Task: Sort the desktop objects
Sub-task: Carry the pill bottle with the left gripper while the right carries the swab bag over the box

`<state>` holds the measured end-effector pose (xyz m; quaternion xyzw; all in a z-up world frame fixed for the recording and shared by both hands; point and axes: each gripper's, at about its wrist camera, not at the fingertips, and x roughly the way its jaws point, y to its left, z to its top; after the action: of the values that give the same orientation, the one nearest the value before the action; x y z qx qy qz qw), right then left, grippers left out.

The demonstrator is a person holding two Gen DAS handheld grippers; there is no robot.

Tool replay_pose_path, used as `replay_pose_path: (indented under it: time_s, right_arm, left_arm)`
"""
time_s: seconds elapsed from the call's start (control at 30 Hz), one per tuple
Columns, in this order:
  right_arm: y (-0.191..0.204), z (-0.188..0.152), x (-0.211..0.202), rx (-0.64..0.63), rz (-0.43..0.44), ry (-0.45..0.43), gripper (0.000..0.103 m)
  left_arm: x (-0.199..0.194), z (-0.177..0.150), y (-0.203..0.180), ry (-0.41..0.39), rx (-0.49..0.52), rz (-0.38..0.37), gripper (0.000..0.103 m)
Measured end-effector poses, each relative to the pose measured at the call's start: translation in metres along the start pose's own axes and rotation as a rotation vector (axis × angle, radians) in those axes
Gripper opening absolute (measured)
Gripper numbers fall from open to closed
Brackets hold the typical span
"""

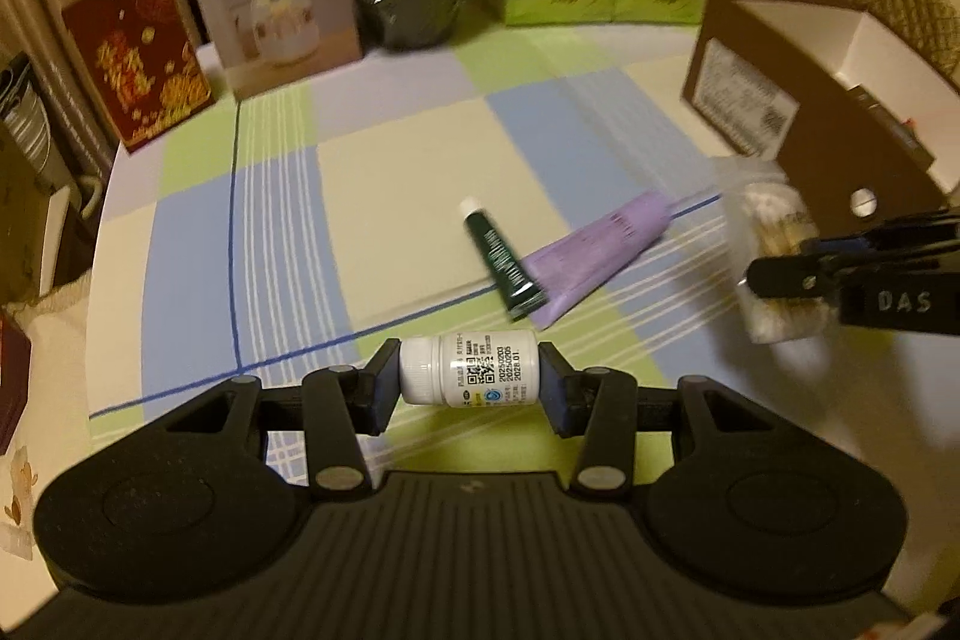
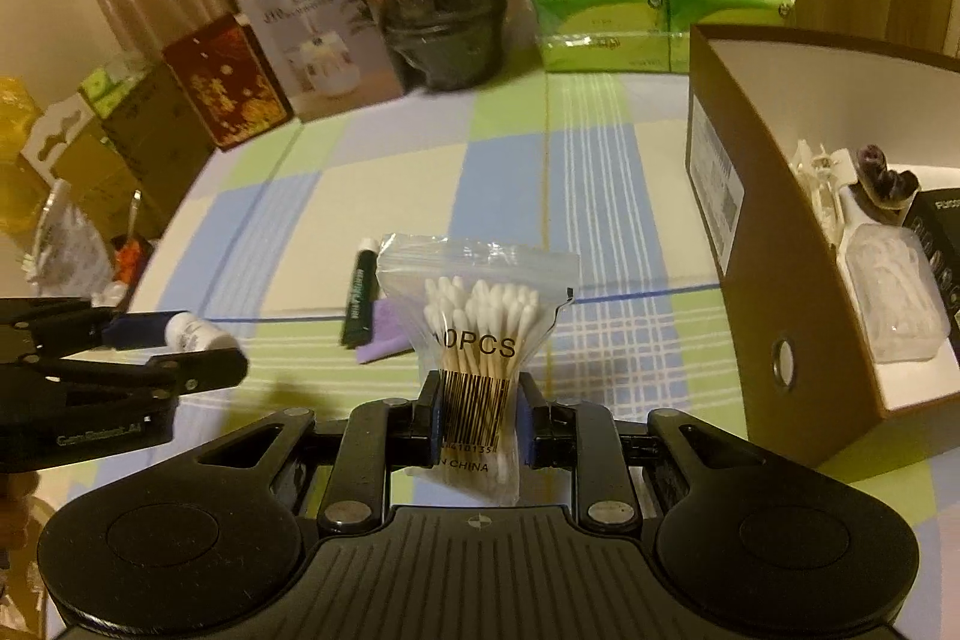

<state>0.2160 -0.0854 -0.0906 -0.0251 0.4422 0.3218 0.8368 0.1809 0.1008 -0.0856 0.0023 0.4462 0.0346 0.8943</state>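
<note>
**Observer:** What do you have in the left wrist view?

**Operator:** My left gripper (image 1: 469,388) is clamped end to end on a small white plastic pill bottle (image 1: 469,369), one pad on the ribbed cap, the other on the base, and it's held clear above the checked tabletop (image 1: 390,196). It's rigid and I'd judge it light, but smooth, so it could pivot between two small contact points. A hold across the labelled waist would be steadier. Beyond it a dark green tube with a white cap (image 1: 498,256) lies across a flat lilac tube (image 1: 600,256); both look soft, best pinched across the middle.

**Observer:** And the right wrist view?

**Operator:** My right gripper (image 2: 478,415) has its fingers (image 2: 429,415) nearly together, squeezing the lower, barcoded part of a clear zip bag of cotton swabs (image 2: 477,334), which stands up from the grip. It looks featherlight, with slick film and loose sticks inside, so I expect it to sag or slide. I grip the bundle itself, not the empty film. The brown cardboard storage box (image 2: 750,232) stands open just to the right, already holding clear plastic items.
</note>
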Motion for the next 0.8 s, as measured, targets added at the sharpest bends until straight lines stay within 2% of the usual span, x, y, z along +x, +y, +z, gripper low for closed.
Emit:
replay_pose_path:
  time_s: [0.4,0.8]
  right_arm:
    - [-0.013,-0.005,-0.062,0.013,0.066,-0.070,0.020]
    - [-0.091,-0.007,-0.130,0.080,0.003,-0.146,0.020]
  left_arm:
    - [-0.043,0.010,-0.045,-0.099,0.036,-0.034,0.042]
    - [-0.066,0.039,-0.131,-0.180,0.109,-0.109,0.042]
